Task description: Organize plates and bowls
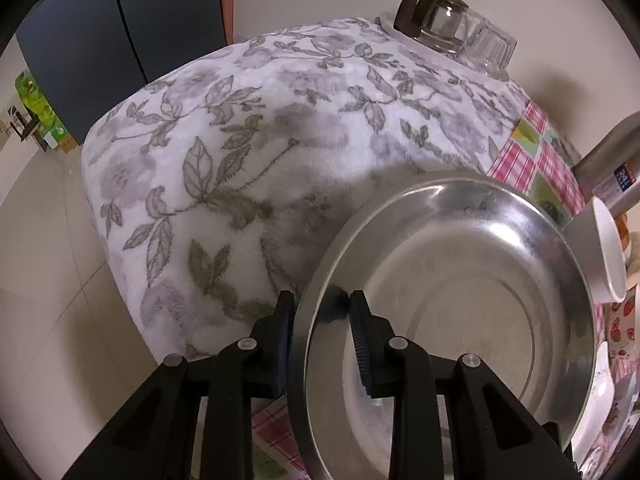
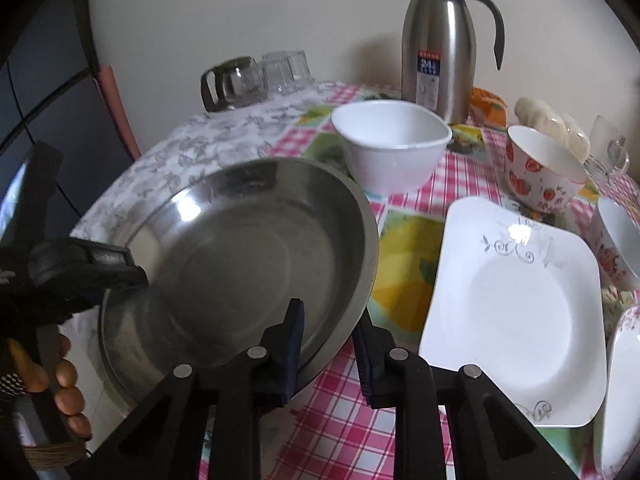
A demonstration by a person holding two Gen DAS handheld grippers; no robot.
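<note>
Checked pink cloth with fruit panels covers the surface [image 1: 520, 148], and a grey floral towel [image 1: 240, 152] is spread over its left part; cream wall, pale floor tiles and a dark cabinet [image 1: 80, 32] frame it in the left wrist view. Upturned glassware [image 1: 452, 28] stands at the towel's far edge. A round steel plate [image 1: 460, 300], shallow, dull-polished and faintly scratched, lies at the near right, overlapping the towel. The left claw [image 1: 320, 344] straddles the plate's near-left rim, one finger outside and one inside, pinching that rim.

Right wrist view: the same checked surface [image 2: 340, 420] runs back to the cream wall, where a steel vacuum jug [image 2: 438, 44] with a black handle stands. The steel plate [image 2: 240, 256] lies at left. Behind it sits a plain white bowl [image 2: 392, 148]; to its right lie a square white plate [image 2: 516, 312] with grey scrollwork and a tilted strawberry-print bowl [image 2: 540, 176]. The right claw [image 2: 330, 352] straddles the steel plate's near-right rim, left finger inside, right finger outside, narrowly set; whether both pads press the metal cannot be told. The left claw [image 2: 116, 264] grips the opposite rim, held by a person's hand [image 2: 60, 384].
</note>
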